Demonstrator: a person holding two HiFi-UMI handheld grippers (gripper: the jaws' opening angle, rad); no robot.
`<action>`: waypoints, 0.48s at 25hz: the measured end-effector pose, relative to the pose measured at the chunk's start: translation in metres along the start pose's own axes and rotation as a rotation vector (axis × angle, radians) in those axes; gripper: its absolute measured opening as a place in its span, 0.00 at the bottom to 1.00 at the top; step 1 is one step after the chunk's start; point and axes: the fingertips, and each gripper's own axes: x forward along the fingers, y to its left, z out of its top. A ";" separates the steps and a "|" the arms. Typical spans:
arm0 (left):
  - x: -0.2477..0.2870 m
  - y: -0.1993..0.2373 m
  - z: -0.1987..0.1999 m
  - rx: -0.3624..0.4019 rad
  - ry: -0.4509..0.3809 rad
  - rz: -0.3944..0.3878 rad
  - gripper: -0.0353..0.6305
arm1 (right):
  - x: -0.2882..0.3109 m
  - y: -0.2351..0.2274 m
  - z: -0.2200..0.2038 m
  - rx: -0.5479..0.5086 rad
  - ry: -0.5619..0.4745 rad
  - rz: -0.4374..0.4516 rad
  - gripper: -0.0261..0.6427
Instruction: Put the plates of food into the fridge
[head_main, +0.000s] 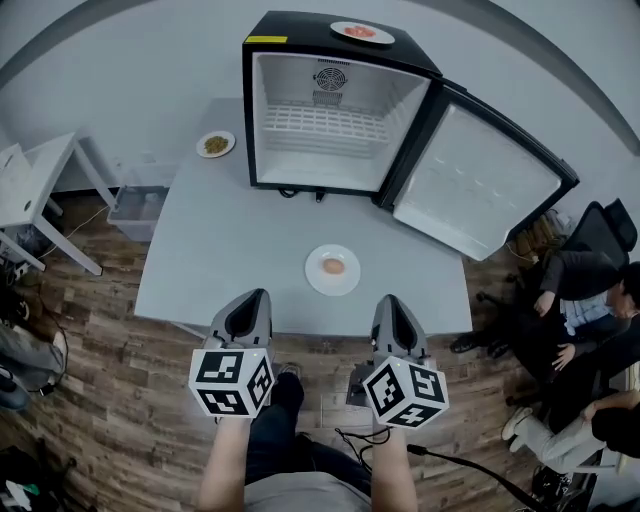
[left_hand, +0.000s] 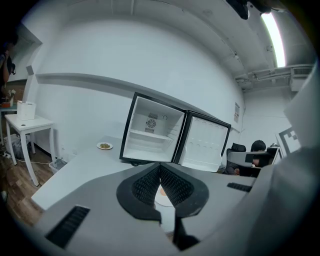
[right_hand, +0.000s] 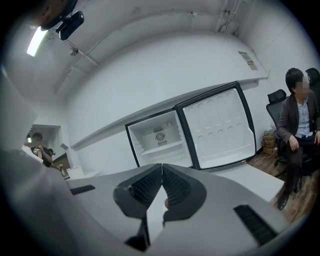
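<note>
Your left gripper (head_main: 254, 297) and right gripper (head_main: 391, 301) hang side by side at the near edge of the table (head_main: 215, 250). Both have their jaws pressed fully together with nothing between them, so neither has a plate yet. The fridge (head_main: 295, 35) stands at the far side of the table with its door (head_main: 480, 180) swung wide to the right, which leaves the cavity and its shelf (head_main: 325, 125) free to load from the front. Three plates sit outside it: the near plate (head_main: 332, 270) lies just ahead of you, between the lines of the two grippers and well short of the fridge; the left plate (head_main: 215, 144) lies near the fridge's left wall; the top plate (head_main: 362, 33) rests on the fridge roof. The near plate looks like the natural first pick, since both grippers point toward it. You will need to open a gripper before reaching its rim, and a flat plate probably wants a level carry so the food stays on.
</note>
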 end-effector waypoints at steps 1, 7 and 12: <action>0.009 0.004 0.003 -0.002 0.003 -0.004 0.06 | 0.010 0.000 0.002 0.000 0.002 -0.004 0.06; 0.066 0.038 0.024 -0.026 0.018 -0.014 0.06 | 0.078 0.011 0.013 -0.014 0.009 -0.007 0.06; 0.111 0.055 0.035 -0.033 0.052 -0.043 0.06 | 0.126 0.012 0.018 -0.021 0.028 -0.021 0.06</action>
